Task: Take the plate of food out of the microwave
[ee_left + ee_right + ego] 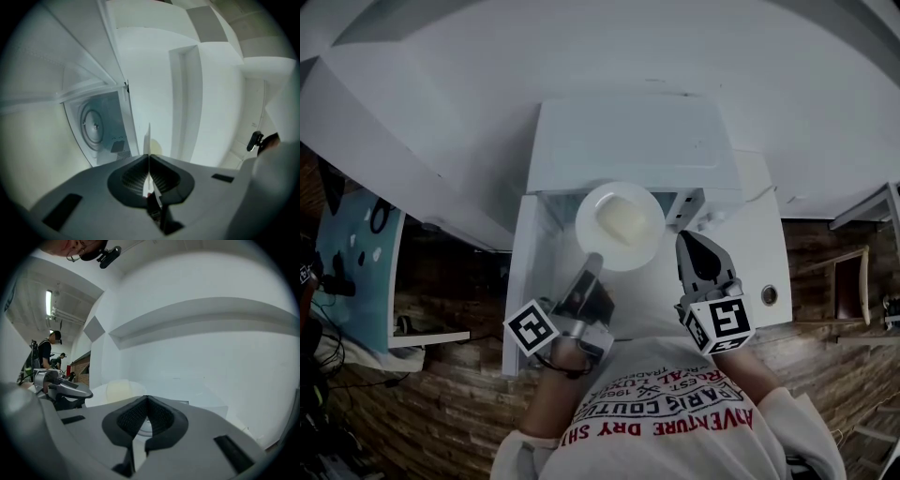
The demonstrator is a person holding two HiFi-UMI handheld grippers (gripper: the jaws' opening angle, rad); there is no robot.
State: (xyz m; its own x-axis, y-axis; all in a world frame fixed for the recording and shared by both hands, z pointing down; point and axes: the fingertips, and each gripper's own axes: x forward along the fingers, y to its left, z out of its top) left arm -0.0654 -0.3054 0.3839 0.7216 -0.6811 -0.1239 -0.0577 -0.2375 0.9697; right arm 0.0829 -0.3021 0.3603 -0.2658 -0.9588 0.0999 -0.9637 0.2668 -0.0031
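A white plate (620, 225) with a pale yellow piece of food (625, 221) hangs in front of the open white microwave (628, 141). My left gripper (589, 270) is shut on the plate's near rim; in the left gripper view the rim (149, 138) shows edge-on between the closed jaws of that gripper (149, 157). The microwave's cavity and turntable (93, 125) lie to the left there. My right gripper (690, 247) hangs just right of the plate, shut and empty. In the right gripper view its jaws (147, 398) meet, with the plate (119, 391) ahead to the left.
The microwave door (521, 281) stands swung open at the left, beside my left gripper. The microwave sits on a white counter (764, 234) against a white wall. People stand far off at the left (47, 352) in the right gripper view.
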